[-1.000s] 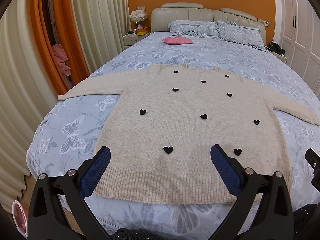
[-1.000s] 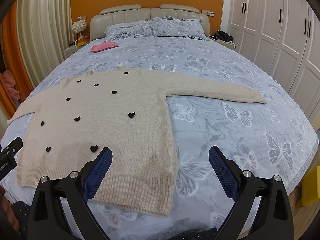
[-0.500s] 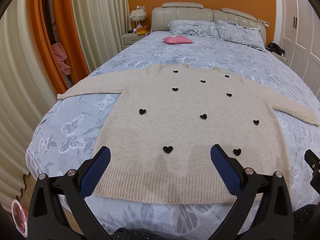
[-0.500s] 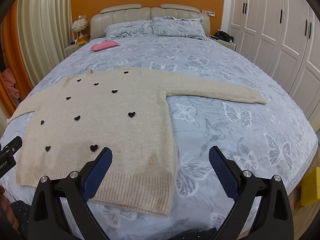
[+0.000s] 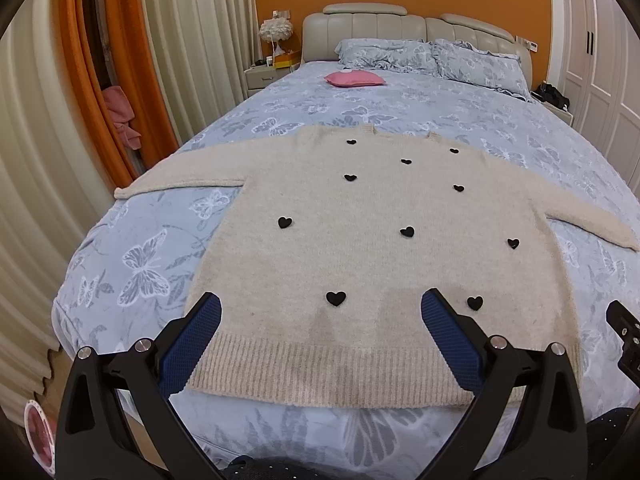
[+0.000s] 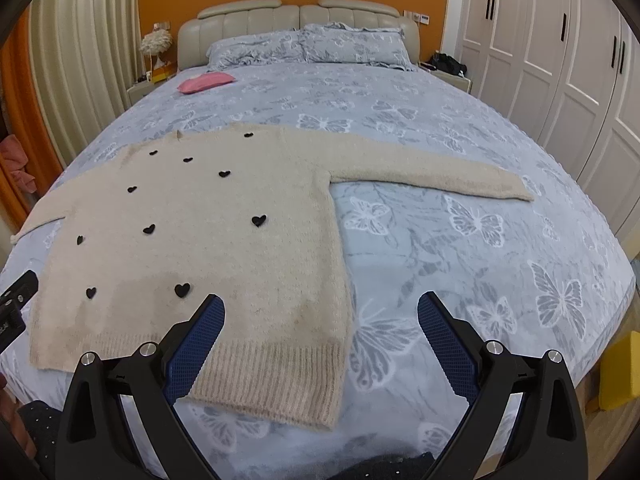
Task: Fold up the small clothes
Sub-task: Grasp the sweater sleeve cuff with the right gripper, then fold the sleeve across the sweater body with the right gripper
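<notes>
Change: nothing has visibly moved since the earlier frames; both grippers hover at the same spot over the foot of the bed.
Bed (image 5: 152,240): one, with a blue butterfly cover; it holds the sweater, two pillows and a pink cushion.
Sweater (image 5: 372,248): one, beige, lying flat with its front up on the near half of the bed, hem toward the grippers, both sleeves spread out sideways.
Pillows (image 5: 432,58): two, side by side against the headboard.
Cushion (image 5: 354,79): one, pink, just in front of the pillows.
Hearts (image 5: 335,298): ten black ones counted on the sweater front in the left view.
Left gripper (image 5: 320,340): fingers spread wide, holding nothing, above the hem.
Right gripper (image 6: 320,338): fingers spread wide, holding nothing, above the sweater's right hem corner and bare cover.
Hard to see: the right sleeve's end is cut off at the frame edge in the left view; the nightstand items are too small to tell.
</notes>
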